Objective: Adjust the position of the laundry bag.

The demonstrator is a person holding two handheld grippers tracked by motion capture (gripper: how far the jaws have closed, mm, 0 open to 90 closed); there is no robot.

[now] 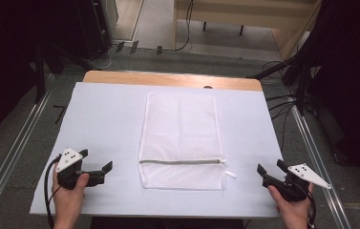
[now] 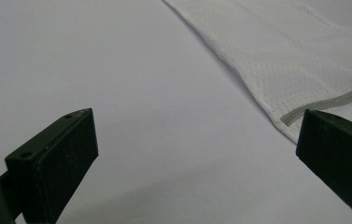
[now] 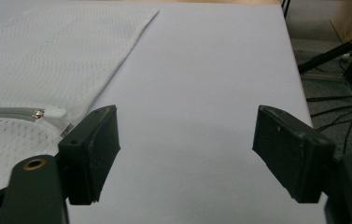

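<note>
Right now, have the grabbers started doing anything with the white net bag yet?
Not yet. The mesh bag lies flat on the table with its zipper closed and the pull tab at its right end. Nothing is in hand: the left gripper and right gripper are both open, resting beside the bag without touching it. All the bag work looks left to do.

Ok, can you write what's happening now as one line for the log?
left tool: open, empty | right tool: open, empty | mesh bag: flat between them, untouched | zipper: closed
</note>
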